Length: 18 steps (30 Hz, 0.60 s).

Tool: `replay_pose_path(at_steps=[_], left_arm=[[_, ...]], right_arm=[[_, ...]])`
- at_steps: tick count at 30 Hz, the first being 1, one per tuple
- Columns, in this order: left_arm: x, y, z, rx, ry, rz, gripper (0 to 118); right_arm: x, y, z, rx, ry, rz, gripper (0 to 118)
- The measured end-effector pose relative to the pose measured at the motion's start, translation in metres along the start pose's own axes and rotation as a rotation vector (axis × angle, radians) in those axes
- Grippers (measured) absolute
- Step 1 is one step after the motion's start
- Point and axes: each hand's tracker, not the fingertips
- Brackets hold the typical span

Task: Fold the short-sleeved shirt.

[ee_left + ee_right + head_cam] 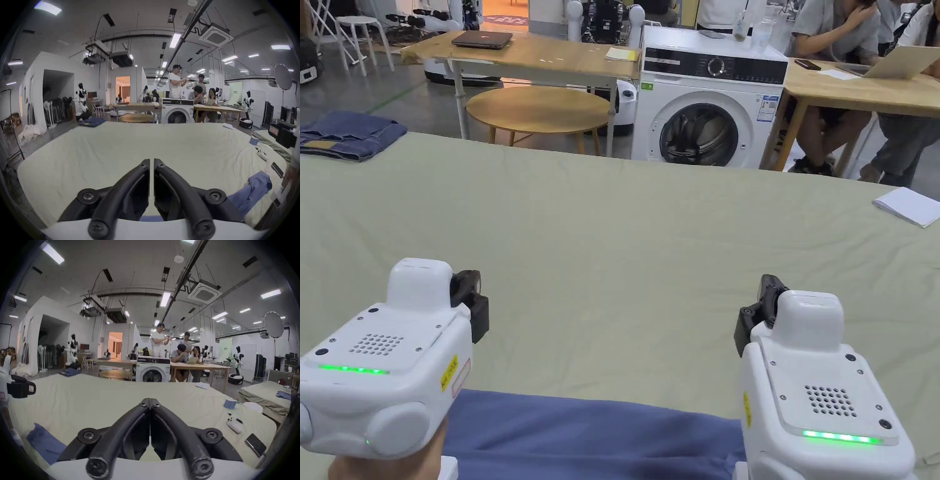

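We hold a hand-held gripper in each hand above a table (625, 237) covered in pale green cloth. In the left gripper view, the left hand-held gripper (151, 162) has its jaws nearly together, with only a thin slit between them and nothing held. In the right gripper view, the right hand-held gripper (150, 402) has its jaw tips meeting, and it holds nothing either.

The blue short-sleeved shirt (594, 434) lies along the table's near edge, between and beneath the two white gripper bodies, behind the jaws, which point away from it over bare cloth. In the left gripper view the shirt (253, 193) reaches out to the lower right of the jaws, bunched at its far end; in the right gripper view it (45, 443) sits to the lower left. Neither gripper touches it.

At the table's far left corner rests a folded pair of jeans (347, 134), and at the far right edge a white notepad (909, 206). Beyond the table stands a washing machine (709, 100).
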Motion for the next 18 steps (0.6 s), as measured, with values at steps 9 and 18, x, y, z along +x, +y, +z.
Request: replay_pose_path(at_steps=[9,18], left_arm=[[-0.038,0.004,0.008,-0.113,-0.032,0.015,0],[-0.156,-0.038,-0.009,-0.565,-0.274,0.335,0]], right_arm=[[-0.010,-0.003,-0.009,-0.004,0.029,-0.021,0],[-0.006,-0.024,-0.021,-0.128,0.073,0.014,0]])
